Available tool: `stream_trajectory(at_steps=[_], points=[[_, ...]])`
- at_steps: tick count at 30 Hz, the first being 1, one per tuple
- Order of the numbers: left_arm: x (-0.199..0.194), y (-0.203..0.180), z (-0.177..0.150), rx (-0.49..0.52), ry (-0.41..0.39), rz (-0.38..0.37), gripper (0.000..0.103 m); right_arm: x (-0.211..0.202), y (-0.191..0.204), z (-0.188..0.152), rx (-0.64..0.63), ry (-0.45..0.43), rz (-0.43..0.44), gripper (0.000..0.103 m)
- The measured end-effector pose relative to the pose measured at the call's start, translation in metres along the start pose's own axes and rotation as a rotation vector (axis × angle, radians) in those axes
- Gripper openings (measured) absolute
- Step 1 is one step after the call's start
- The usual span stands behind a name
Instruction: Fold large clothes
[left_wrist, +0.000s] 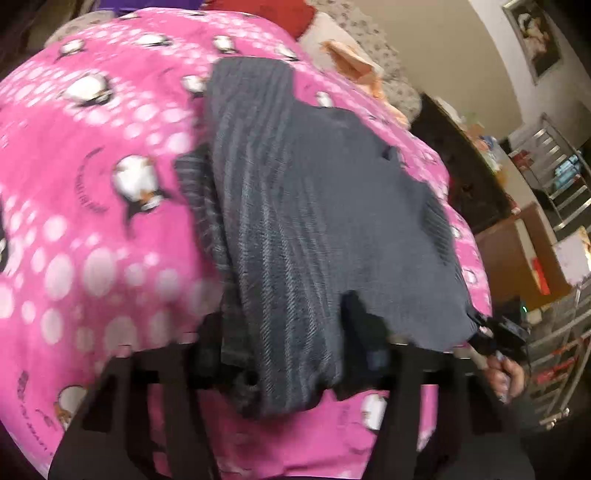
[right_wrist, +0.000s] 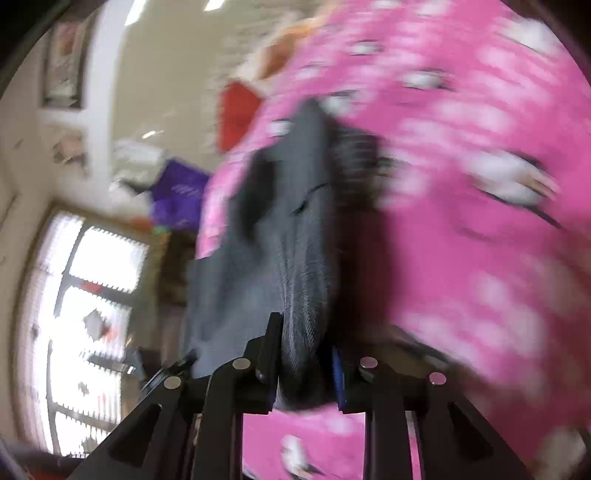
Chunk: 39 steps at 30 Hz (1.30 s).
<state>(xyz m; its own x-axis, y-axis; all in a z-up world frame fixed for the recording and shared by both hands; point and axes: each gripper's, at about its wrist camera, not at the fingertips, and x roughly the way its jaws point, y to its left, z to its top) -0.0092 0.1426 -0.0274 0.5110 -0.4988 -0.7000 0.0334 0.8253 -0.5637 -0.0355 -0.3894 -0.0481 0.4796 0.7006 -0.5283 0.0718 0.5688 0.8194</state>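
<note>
The grey garment (left_wrist: 295, 206) lies lengthwise on the pink penguin blanket (left_wrist: 92, 184), its near edge bunched. Left gripper (left_wrist: 291, 354) holds that edge in fairly wide jaws. Right gripper (right_wrist: 303, 369) pinches the same edge narrowly, presumably so both corners lift together for a fold.

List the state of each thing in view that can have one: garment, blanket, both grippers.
Grey garment: partly folded, bunched, lying on the blanket, near edge lifted.
Pink blanket: spread out under the garment.
Left gripper: closed on the garment's near edge.
Right gripper: closed on a bunched fold of the garment.
</note>
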Motion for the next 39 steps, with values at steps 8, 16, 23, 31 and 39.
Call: stream_trajectory(at_steps=[8, 16, 23, 31, 39], points=[[0.013, 0.002, 0.017, 0.011, -0.037, 0.012, 0.073, -0.017, 0.123, 0.022, -0.446, -0.217, -0.238, 0.023], [0.011, 0.009, 0.01, -0.015, -0.082, 0.01, 0.073, 0.15, 0.154, 0.054, -0.615, 0.034, -0.579, 0.023], [0.01, 0.031, 0.043, -0.086, -0.073, 0.001, 0.073, 0.116, 0.15, 0.035, -0.687, -0.093, -0.537, 0.023], [0.048, 0.038, 0.103, -0.038, 0.046, -0.115, 0.096, 0.095, 0.117, -0.034, -0.837, -0.029, -0.601, 0.053], [0.043, 0.013, 0.104, 0.094, 0.116, -0.265, 0.082, 0.101, 0.107, -0.049, -0.883, -0.175, -0.62, 0.057]])
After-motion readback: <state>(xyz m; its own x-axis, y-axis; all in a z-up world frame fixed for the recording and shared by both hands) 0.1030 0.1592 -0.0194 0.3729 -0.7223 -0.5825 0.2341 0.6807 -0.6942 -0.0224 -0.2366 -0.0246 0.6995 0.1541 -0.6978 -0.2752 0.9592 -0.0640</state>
